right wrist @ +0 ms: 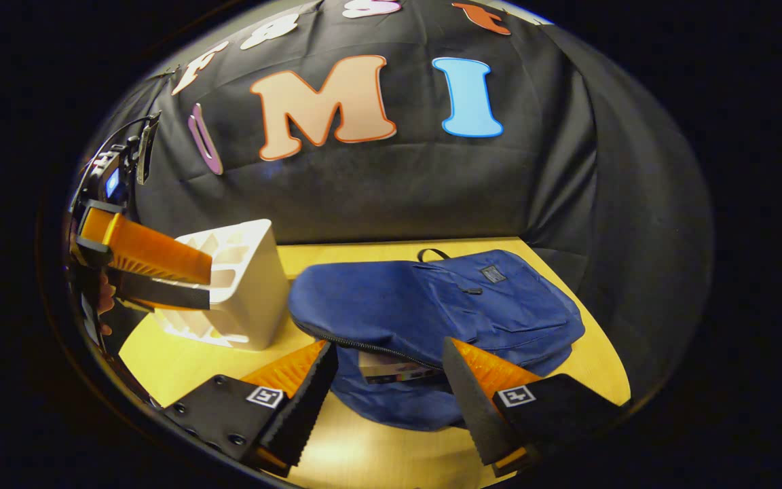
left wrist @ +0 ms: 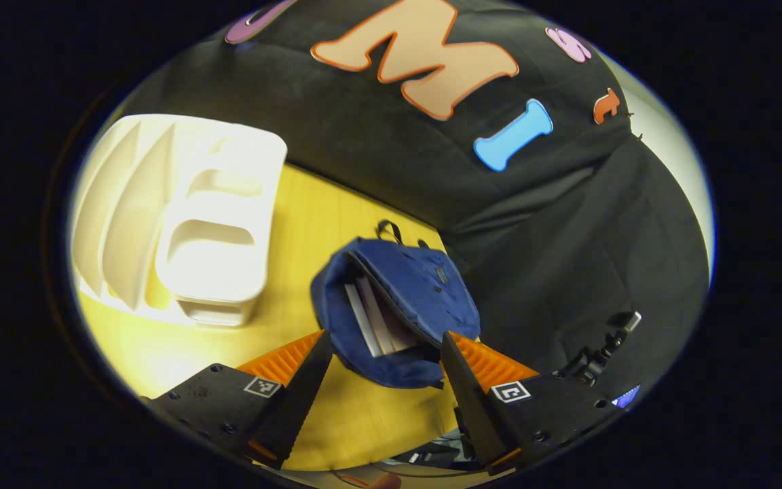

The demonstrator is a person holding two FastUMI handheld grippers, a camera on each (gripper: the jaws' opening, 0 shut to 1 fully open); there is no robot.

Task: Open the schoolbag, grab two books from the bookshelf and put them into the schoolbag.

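Bag point(right wrist: 432, 305): flat on surface point(right wrist: 364, 455), unzipped mouth toward claws, books point(left wrist: 377, 319) inside (apparently both). Shelf point(left wrist: 180, 217): beside it. Left claw point(left wrist: 384, 380), right claw point(right wrist: 387, 387): fingers apart, nothing held, hovering near.

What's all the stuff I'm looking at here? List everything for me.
schoolbag: one, blue, lying unzipped on the table's middle
books: at least two, pale edges, inside the schoolbag's opening
bookshelf: one, white, standing left of the schoolbag, slots bare
table: one, yellow wood, under everything
left gripper: one, black with orange fingers, open, above the schoolbag
right gripper: one, black with orange fingers, open, facing the schoolbag's opening
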